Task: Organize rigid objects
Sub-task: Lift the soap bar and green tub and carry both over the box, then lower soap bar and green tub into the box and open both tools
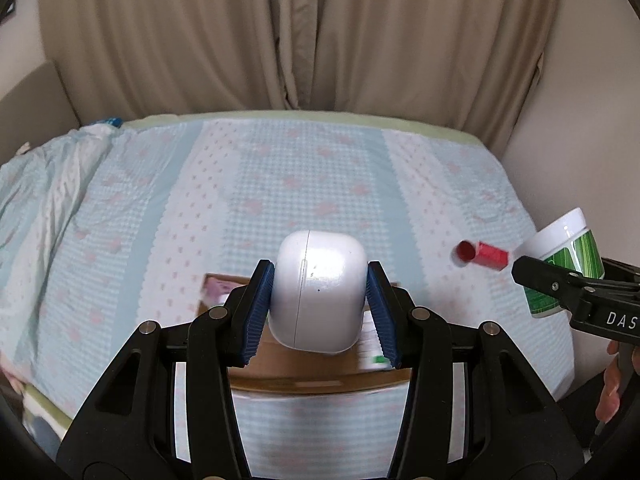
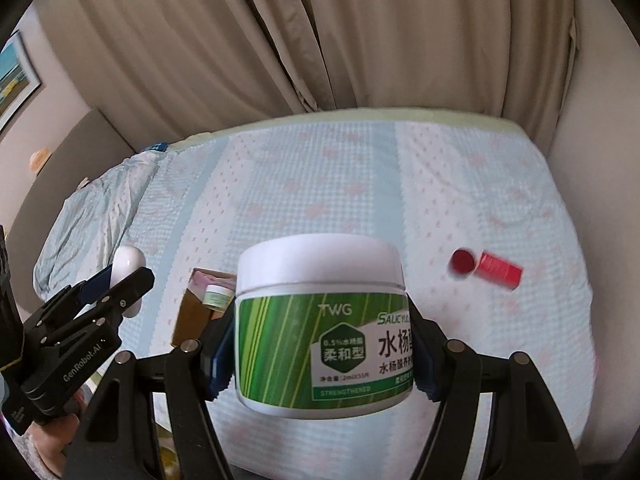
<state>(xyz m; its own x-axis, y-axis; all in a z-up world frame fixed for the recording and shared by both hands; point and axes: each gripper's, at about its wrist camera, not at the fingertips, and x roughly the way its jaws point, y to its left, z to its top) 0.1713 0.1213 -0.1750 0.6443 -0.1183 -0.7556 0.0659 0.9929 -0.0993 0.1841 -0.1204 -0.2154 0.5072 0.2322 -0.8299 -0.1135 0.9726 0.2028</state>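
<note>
Both grippers loaded, both held above the bed (image 1: 320, 184).

Left gripper (image 1: 320, 308): jaws closed about halfway, blue pads (image 1: 258, 312) pressed on the two sides of a white earbud case (image 1: 318, 292), hinge seam running roughly vertical. The case hangs directly over an open cardboard box (image 1: 304, 364) that sits on the near part of the patterned bedspread.

Right gripper (image 2: 322, 348): jaws spread wide and clamped on a white-lidded cream jar (image 2: 322, 320) with a green label, held upright. It sits right of the box and above it. In the right wrist view the box (image 2: 196, 312) lies to the near left, with a small white-and-green jar (image 2: 216, 294) already inside, plus something pink I cannot identify.

Still loose: a red cylindrical tube (image 2: 500, 270) lying on its side on the bedspread, far right of the box, well apart from it. A red cap (image 2: 463, 261) is just beside its left end; whether attached, cannot tell (blurred).

Judgement: step in hand is carry-and-drop into the box. The earbud case looks ready to go first: lower it between the box walls, clear of the small jar, then open. The large jar needs a leftward move over the box once the left gripper is out of the way; the two tools are near enough to clash. The red tube remains for later.
</note>
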